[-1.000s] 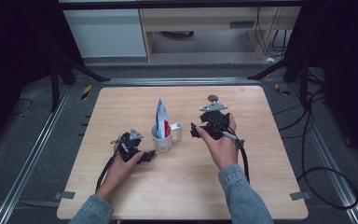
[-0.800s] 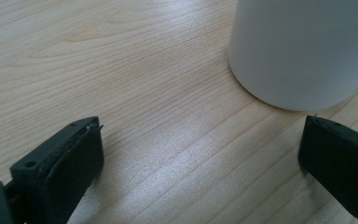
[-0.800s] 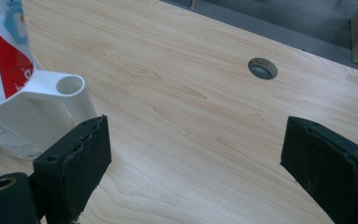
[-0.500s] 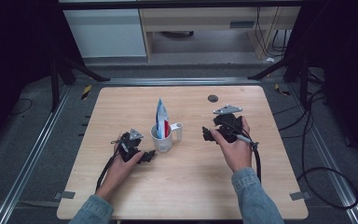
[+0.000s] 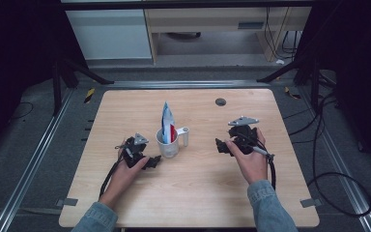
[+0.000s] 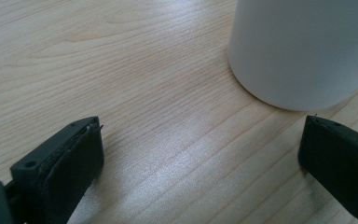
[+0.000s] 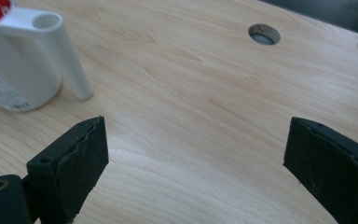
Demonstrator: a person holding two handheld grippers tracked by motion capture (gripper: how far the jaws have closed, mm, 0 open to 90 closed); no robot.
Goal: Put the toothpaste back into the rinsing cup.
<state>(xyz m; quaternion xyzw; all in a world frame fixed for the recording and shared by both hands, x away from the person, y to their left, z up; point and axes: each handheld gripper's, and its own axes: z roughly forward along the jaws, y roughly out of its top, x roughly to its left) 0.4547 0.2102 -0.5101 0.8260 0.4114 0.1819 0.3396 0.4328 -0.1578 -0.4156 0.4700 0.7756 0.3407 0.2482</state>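
White cup (image 5: 167,143) standing upright about mid-table (image 5: 198,203), used here as the landmark for everything else. Holds a toothpaste tube (image 5: 166,117), blue and white with a red cap end, sticking up out of the rim and leaning a bit. Has a small tubular side holder (image 5: 185,136) on its right flank, open at the top, touching the cup body.

Left gripper (image 5: 150,161) resting low on the wood just left of the cup and a touch nearer the person, gripped by the left hand (image 5: 125,171). Jaws spread wide, nothing between them but bare wood grain; in the left gripper view the cup wall (image 6: 303,51) sits just beyond the tips, close but not touching either jaw.

Right gripper (image 5: 221,146) off to the right of the cup, clearly apart from it, held by the right hand (image 5: 250,159) with its cable trailing back along the forearm. Also wide open, pinching nothing. From the right gripper view, cup and side holder (image 7: 56,44) up at the far left, beyond the jaws.

Round cable hole (image 5: 221,102) in the tabletop, farther back and right of the cup, also visible in the right gripper view (image 7: 264,34).
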